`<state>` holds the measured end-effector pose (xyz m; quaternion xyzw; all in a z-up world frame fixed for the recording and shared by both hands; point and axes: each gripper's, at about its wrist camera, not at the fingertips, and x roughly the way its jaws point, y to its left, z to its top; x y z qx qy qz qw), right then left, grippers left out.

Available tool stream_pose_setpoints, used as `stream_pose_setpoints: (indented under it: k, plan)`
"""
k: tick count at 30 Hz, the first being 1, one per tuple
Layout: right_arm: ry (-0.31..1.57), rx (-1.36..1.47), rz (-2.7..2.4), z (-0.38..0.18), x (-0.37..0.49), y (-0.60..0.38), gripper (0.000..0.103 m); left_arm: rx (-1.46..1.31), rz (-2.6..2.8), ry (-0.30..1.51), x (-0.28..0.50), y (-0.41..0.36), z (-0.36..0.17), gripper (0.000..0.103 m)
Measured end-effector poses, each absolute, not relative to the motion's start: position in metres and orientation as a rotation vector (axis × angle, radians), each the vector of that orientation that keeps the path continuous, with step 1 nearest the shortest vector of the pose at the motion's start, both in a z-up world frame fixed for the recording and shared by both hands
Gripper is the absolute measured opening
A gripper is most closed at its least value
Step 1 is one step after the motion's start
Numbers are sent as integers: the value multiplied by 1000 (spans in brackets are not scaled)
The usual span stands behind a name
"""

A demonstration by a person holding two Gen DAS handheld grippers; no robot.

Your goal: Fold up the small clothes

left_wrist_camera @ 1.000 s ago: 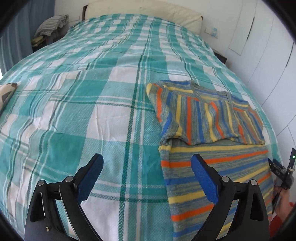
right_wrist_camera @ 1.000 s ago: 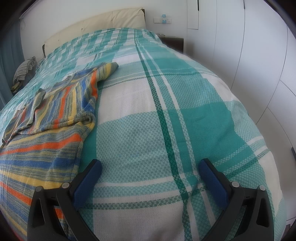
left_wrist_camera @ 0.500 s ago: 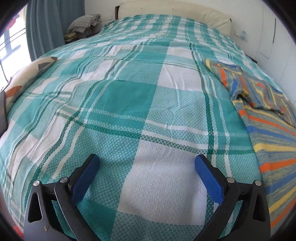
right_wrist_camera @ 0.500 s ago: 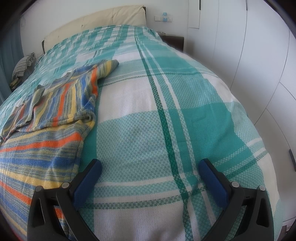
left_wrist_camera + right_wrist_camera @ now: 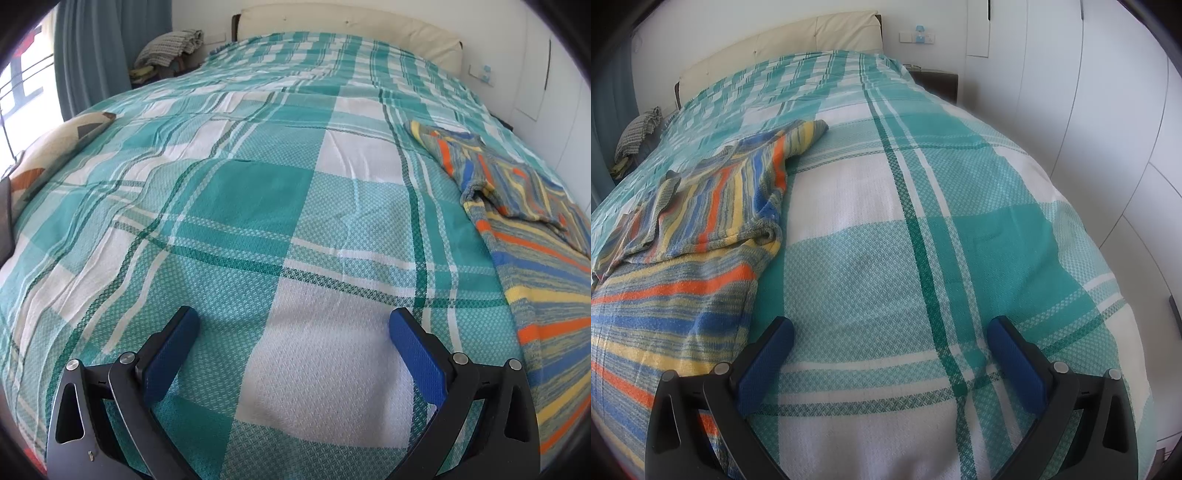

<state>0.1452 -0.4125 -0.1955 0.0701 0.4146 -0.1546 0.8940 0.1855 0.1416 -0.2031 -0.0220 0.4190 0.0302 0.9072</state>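
Left gripper: our black two-finger left gripper with blue pads [image 5: 293, 328] hangs over bare bedspread, its jaws spread wide apart with nothing between them.
Right gripper: our matching right gripper [image 5: 890, 336] also has its jaws wide apart and empty; its left pad sits just beside the garment's edge (we cannot tell whether it touches).
Garment: the knitted sweater striped in orange, blue, yellow and grey [image 5: 701, 229] lies flat on the bed, its upper part and sleeves folded in over the body; in the left wrist view it [image 5: 535, 236] lies off to the right of the fingers, apart from them.
Bed: the teal, green and white plaid woven bedspread [image 5: 258, 206] covers the whole mattress, lightly wrinkled.
Headboard: a cream padded headboard [image 5: 351, 18] stands at the far end.
Left edge: a cream cushion with brown and grey patches [image 5: 55, 147] rests at the bed's side.
Far corner: a heap of grey checked fabric [image 5: 170, 46] lies beside blue curtains [image 5: 96, 51].
Right wall: white cupboard doors [image 5: 1108, 110].
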Motion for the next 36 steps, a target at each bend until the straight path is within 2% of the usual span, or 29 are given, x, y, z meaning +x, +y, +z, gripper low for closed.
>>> stream_pose_setpoints:
  k: [13, 15, 18, 20, 22, 25, 27, 29, 31, 36]
  plan:
    - [869, 140, -323, -196, 146, -412, 103, -50, 58, 856, 186, 143, -202, 103]
    - [925, 128, -318, -193, 152, -412, 103, -50, 58, 856, 185, 143, -202, 103]
    - [1115, 51, -255, -177, 177, -413, 102, -49, 58, 855, 185, 143, -202, 103]
    - [1146, 18, -245, -153, 186, -410, 94, -47, 58, 857, 186, 143, -202, 103]
    - [1084, 102, -174, -120, 190, -401, 94, -42, 62, 858, 188, 142, -203, 103]
    - [1033, 433, 60, -97, 202, -380, 93, -35, 66, 856, 188, 140, -203, 103]
    - [1040, 656, 215, -108, 217, -358, 85, -38, 64, 854, 188, 140, -204, 103]
    - [1081, 837, 309, -131, 234, -332, 68, -42, 61, 852, 188, 141, -203, 103]
    - [1121, 929, 306, -156, 251, -309, 59, -42, 60, 850, 188, 141, -204, 103]
    - [1147, 937, 203, -186, 279, -279, 53, -42, 60, 851, 187, 141, -204, 103]
